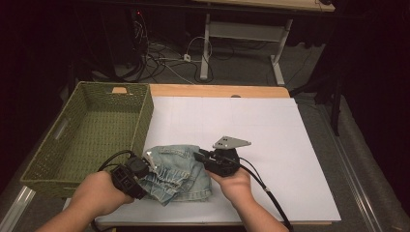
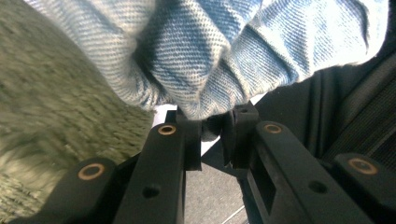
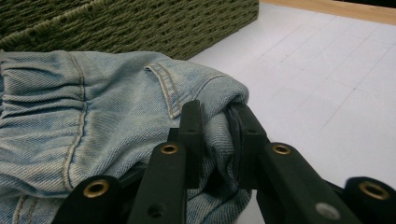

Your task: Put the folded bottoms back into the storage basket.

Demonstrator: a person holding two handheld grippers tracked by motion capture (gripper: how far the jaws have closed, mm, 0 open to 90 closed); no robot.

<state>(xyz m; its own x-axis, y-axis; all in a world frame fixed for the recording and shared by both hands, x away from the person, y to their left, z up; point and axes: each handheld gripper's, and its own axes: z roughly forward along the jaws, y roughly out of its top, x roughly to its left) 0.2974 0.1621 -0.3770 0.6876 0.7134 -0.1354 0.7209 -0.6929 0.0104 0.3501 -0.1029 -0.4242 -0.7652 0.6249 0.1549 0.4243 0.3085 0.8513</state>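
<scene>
A bundle of light blue denim clothing rests on the white sheet near the table's front edge. At the bundle's left side my left gripper is shut on a fold of the denim; the cloth is pinched between the pads. My right gripper grips the bundle's right edge, its jaws shut on a thick fold of denim. A seam and elastic waistband show in the right gripper view. Both hands hold the grippers from below.
A green woven basket stands empty at the table's left, right beside the denim. A white gridded sheet covers the wooden tabletop. Cables and a desk frame lie on the floor beyond.
</scene>
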